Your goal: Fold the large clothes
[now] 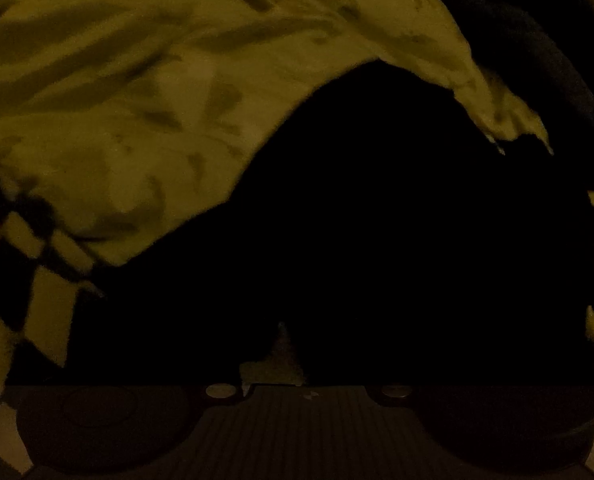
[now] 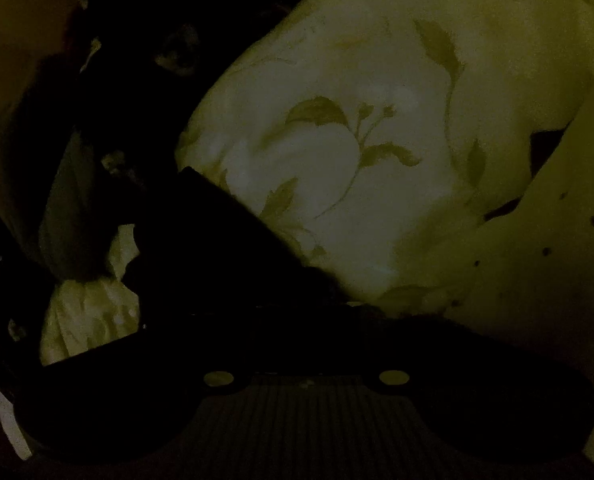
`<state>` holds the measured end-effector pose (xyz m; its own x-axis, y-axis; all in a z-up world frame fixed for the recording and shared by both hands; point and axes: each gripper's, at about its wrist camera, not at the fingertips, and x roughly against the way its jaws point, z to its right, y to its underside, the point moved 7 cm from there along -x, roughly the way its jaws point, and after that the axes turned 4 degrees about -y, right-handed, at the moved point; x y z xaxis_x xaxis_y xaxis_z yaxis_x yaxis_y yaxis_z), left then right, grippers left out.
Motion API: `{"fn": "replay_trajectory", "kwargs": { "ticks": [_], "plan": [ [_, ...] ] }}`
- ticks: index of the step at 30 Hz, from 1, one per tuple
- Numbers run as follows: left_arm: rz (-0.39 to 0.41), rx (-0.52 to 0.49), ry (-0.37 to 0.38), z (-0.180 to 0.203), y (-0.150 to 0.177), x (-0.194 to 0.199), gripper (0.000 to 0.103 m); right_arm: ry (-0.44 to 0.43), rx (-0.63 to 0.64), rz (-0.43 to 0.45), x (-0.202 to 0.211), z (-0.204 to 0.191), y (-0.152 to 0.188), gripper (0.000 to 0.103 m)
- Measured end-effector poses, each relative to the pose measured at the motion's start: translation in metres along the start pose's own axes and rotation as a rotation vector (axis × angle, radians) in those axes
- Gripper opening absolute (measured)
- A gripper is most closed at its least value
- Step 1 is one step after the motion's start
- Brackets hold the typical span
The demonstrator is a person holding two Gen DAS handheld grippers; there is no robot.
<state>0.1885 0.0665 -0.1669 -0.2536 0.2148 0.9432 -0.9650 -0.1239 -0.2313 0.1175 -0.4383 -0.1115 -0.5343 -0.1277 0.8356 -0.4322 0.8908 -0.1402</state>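
Observation:
The scene is very dark. In the left wrist view a large black garment fills the middle and hides the fingers of my left gripper; I cannot tell how the jaws stand. Behind it lies a pale crumpled sheet. In the right wrist view black cloth rises from the gripper body up to the left and covers my right gripper's fingers; their state is hidden. A dark shape hangs at the left.
A black-and-pale checked cloth lies at the left edge of the left wrist view. A pale sheet with a leaf-and-flower print fills the right wrist view, with a dotted pale fabric at the right.

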Motion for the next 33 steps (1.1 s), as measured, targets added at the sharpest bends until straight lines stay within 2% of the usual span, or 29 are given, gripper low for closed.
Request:
{"fn": "replay_trajectory", "kwargs": {
  "ticks": [3, 7, 10, 12, 15, 19, 22, 24, 27, 29, 32, 33],
  "plan": [
    [0.05, 0.038, -0.025, -0.024, -0.006, 0.022, 0.103, -0.017, 0.042, -0.003, 0.014, -0.002, 0.002, 0.043],
    [0.122, 0.081, -0.158, -0.073, -0.013, 0.054, 0.103, -0.001, 0.162, -0.031, 0.033, -0.003, 0.009, 0.062],
    [0.137, 0.149, -0.188, -0.106, -0.01, 0.069, 0.103, 0.018, 0.217, -0.071, 0.041, 0.002, 0.023, 0.064],
    [0.14, 0.153, -0.193, -0.112, -0.006, 0.073, 0.103, 0.02, 0.208, -0.104, 0.043, 0.008, 0.034, 0.065],
    [0.119, 0.106, -0.174, -0.103, -0.001, 0.07, 0.103, 0.016, 0.208, -0.148, 0.045, 0.014, 0.055, 0.068],
    [0.069, 0.071, -0.159, -0.081, 0.007, 0.05, 0.103, 0.033, 0.295, -0.199, 0.046, 0.01, 0.081, 0.071],
    [0.124, 0.08, -0.153, -0.064, 0.005, 0.046, 0.103, 0.035, 0.349, -0.219, 0.052, 0.004, 0.092, 0.072],
    [0.143, 0.029, -0.13, -0.048, 0.002, 0.042, 0.103, 0.034, 0.361, -0.222, 0.058, 0.003, 0.095, 0.075],
    [0.072, -0.096, -0.192, -0.03, 0.003, 0.015, 0.103, 0.046, 0.351, -0.23, 0.063, 0.01, 0.097, 0.075],
    [0.02, -0.133, -0.237, -0.026, 0.007, -0.003, 0.103, 0.058, 0.344, -0.235, 0.066, 0.015, 0.097, 0.075],
    [0.054, -0.118, -0.223, -0.026, 0.006, -0.001, 0.07, 0.066, 0.35, -0.243, 0.067, 0.017, 0.096, 0.074],
    [0.092, -0.09, -0.212, -0.029, 0.004, 0.008, 0.055, 0.067, 0.353, -0.245, 0.068, 0.017, 0.096, 0.074]
  ]
}}
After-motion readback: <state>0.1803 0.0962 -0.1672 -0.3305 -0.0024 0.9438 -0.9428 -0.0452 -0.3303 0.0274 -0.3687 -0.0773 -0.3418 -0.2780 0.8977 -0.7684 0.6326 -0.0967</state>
